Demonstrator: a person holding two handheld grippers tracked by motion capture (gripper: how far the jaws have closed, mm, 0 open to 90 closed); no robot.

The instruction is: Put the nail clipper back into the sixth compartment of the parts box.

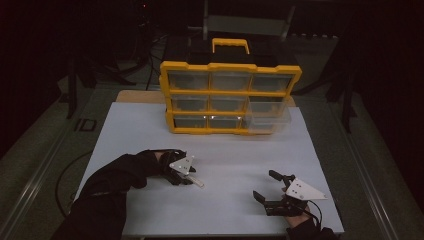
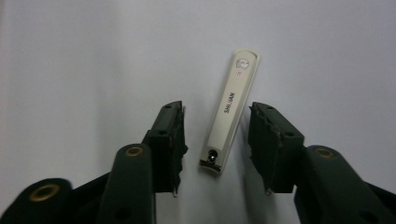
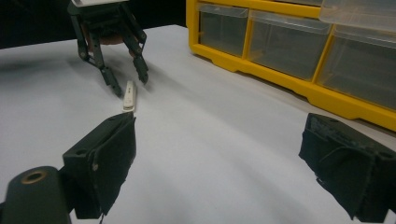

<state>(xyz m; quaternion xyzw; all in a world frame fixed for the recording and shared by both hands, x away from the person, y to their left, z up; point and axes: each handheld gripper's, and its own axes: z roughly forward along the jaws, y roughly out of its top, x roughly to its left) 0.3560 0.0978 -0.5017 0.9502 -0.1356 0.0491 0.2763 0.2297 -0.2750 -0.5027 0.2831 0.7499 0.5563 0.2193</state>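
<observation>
Left gripper poised over a nail clipper, jaws apart on either side of it and not yet touching.

The clipper lies flat on the white table, well in front of the yellow drawer organizer, whose lower right drawer stands pulled out. Nothing is lifted yet; the grasp and any stowing appear left to do. The right gripper waits released and empty, nothing blocking the way.

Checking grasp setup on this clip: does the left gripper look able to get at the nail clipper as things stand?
Probably yes. The left gripper is open with its jaws on either side of the nail clipper, which lies flat on the white table with nothing between them. The right gripper sits well apart.
</observation>
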